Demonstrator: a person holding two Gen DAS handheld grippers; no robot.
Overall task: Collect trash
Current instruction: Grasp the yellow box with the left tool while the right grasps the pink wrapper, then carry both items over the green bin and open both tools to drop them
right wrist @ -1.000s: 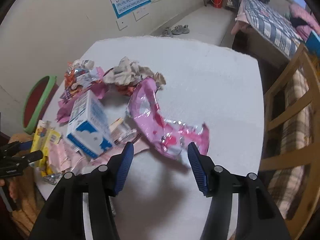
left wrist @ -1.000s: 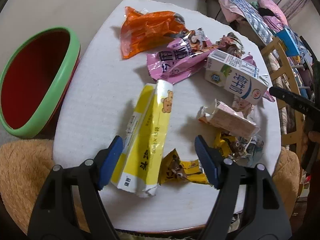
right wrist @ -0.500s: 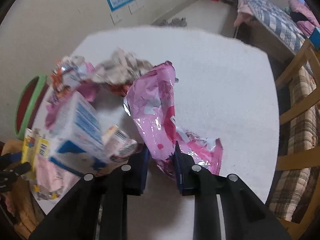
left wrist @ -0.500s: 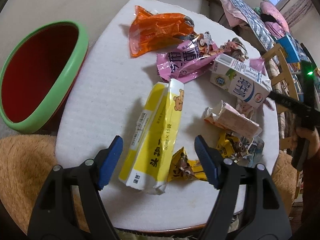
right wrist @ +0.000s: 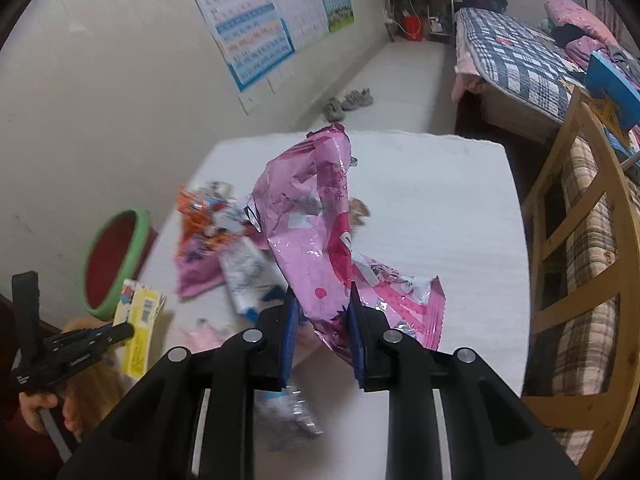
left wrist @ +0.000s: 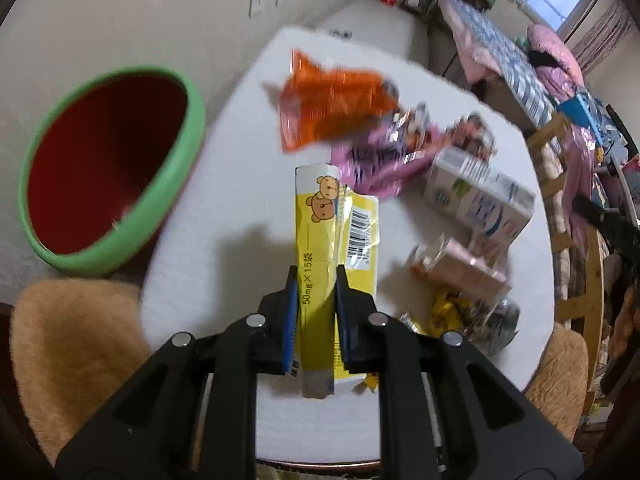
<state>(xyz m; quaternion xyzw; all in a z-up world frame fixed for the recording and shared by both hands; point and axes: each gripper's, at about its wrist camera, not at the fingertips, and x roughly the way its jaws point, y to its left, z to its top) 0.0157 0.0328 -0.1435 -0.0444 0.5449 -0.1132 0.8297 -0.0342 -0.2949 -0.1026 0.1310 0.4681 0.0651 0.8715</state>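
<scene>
With my left gripper (left wrist: 316, 280) clamped on the yellow packet (left wrist: 334, 236) and my right gripper (right wrist: 322, 312) clamped on the pink wrapper (right wrist: 312, 240), both clear of the table (right wrist: 440, 220), I judge the next move is carrying them to the bin (left wrist: 172, 184) at ten o'clock.

Bed with plaid quilt (right wrist: 516, 52) well beyond the fingers, far right. Wooden chair (right wrist: 576, 216) right of them. Wall charts (right wrist: 256, 12) ahead-left. Shoes (right wrist: 348, 102) on floor ahead.

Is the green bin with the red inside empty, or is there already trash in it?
Seemingly empty: the green bin shows only bare red walls inside, though its bottom is not fully visible.
</scene>
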